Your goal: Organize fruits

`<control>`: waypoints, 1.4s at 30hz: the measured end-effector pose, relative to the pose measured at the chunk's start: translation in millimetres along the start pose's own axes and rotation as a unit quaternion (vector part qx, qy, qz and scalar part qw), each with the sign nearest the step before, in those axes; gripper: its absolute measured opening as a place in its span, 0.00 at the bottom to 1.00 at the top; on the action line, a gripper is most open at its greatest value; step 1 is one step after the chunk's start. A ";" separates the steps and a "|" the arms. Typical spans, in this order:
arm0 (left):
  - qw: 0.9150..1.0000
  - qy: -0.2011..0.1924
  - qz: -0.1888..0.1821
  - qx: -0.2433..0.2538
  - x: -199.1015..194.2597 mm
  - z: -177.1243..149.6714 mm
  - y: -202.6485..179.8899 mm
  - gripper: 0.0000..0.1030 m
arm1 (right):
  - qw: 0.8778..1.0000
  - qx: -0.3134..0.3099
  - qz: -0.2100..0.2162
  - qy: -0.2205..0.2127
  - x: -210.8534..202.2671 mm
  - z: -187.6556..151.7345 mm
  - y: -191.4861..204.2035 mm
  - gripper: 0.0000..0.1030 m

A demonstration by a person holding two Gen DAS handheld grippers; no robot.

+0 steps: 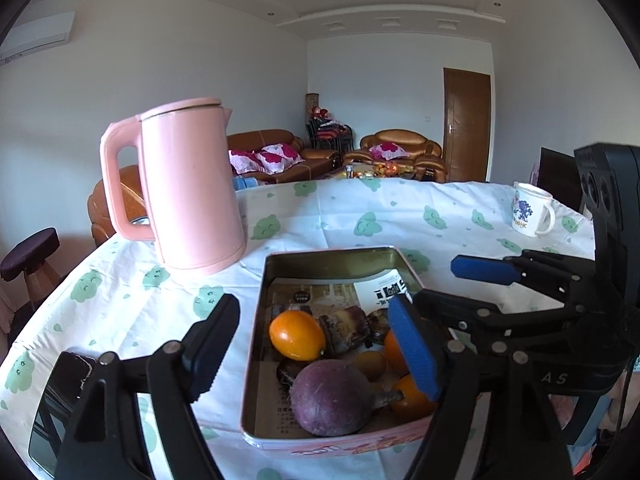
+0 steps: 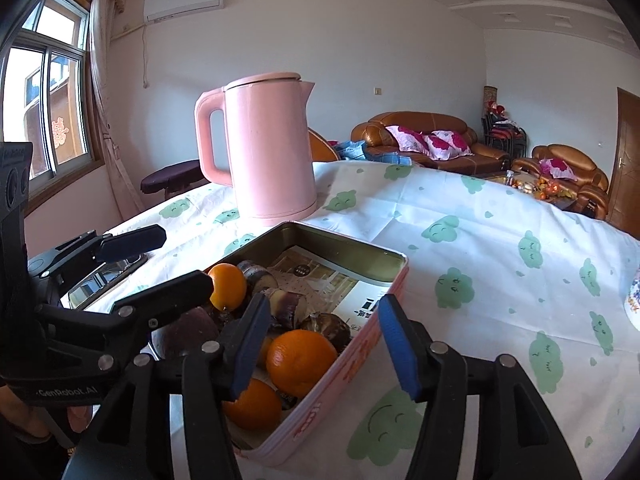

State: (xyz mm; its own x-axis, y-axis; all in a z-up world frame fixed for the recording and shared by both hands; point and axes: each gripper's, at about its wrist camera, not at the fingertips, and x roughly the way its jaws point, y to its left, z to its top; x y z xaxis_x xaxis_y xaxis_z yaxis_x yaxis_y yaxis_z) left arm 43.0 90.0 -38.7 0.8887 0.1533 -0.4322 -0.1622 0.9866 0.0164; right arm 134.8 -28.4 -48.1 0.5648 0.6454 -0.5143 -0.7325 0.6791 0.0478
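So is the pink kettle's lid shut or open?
Shut: the pink kettle stands upright on the tablecloth, lid flat on its rim.

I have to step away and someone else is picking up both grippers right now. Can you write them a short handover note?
Left gripper: open, nothing held, straddling the near left wall of the tin.
Right gripper: open, nothing held, over the tin's near right edge.
Fruit: oranges and a purple round fruit lie in the tin with some darker pieces I can't identify.
No fruit visible on the tablecloth.
Nearby: pink kettle behind the tin, mug at the far right, phone at the left.
Left to do: check the table for stray fruit.
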 end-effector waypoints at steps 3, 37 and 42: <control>1.000 -0.012 -0.003 -0.005 -7.1 2.6 -0.6 0.83 | 1.000 0.002 -0.012 -0.007 -11.7 -0.2 -2.6 0.62; 0.999 -0.042 -0.003 -0.003 -32.4 12.3 -10.9 1.00 | 0.993 0.012 -0.096 -0.067 -81.7 -3.3 -13.4 0.77; 0.999 -0.041 -0.003 -0.003 -32.9 12.1 -11.1 1.00 | 0.993 0.011 -0.096 -0.068 -82.6 -3.2 -12.9 0.77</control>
State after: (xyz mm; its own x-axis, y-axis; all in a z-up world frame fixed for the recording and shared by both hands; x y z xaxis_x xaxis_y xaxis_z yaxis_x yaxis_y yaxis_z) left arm 20.8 74.7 -13.8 0.9219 0.1527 -0.3561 -0.1602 0.9871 0.0086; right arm 96.4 -91.6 -9.0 0.7406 0.5434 -0.3953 -0.5984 0.8010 -0.0200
